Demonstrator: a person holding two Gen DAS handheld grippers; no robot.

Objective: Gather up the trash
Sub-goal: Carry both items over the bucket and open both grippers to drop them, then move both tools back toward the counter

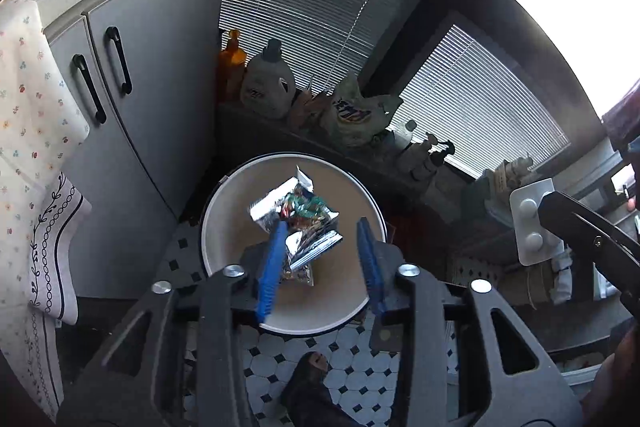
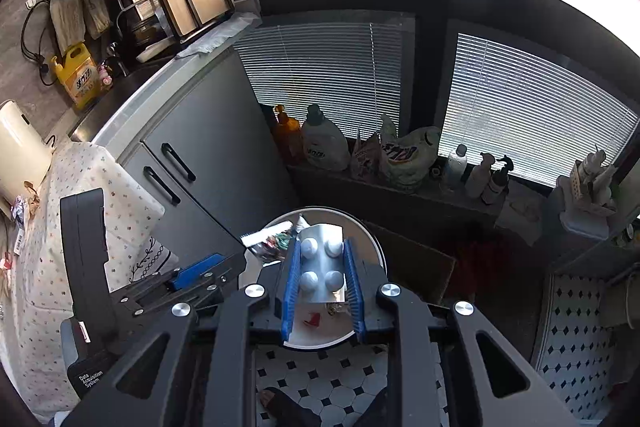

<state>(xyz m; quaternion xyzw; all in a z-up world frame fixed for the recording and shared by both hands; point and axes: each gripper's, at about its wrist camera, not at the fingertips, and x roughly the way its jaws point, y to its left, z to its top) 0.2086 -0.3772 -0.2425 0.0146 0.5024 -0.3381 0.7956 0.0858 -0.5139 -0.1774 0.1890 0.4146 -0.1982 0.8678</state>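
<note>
A round white trash bin (image 1: 219, 195) stands on the tiled floor below both grippers. My left gripper (image 1: 322, 225) is open above its mouth. A crumpled foil snack wrapper (image 1: 304, 215), partly blurred, is between the blue pads close to the left pad (image 1: 274, 259); the right pad is clear of it. My right gripper (image 2: 323, 243) is shut on a silver blister pack (image 2: 322, 267) of white pills, held over the bin (image 2: 376, 239). The same pack (image 1: 528, 223) shows at the right of the left wrist view. More scraps lie inside the bin.
A grey cabinet (image 1: 160, 87) with black handles stands left of the bin, with a floral cloth (image 1: 32, 99) beside it. Detergent bottles (image 2: 324, 143) line the low sill under the blinds. A brown board (image 2: 416, 267) leans right of the bin. A person's foot (image 1: 312, 387) rests on the tiles.
</note>
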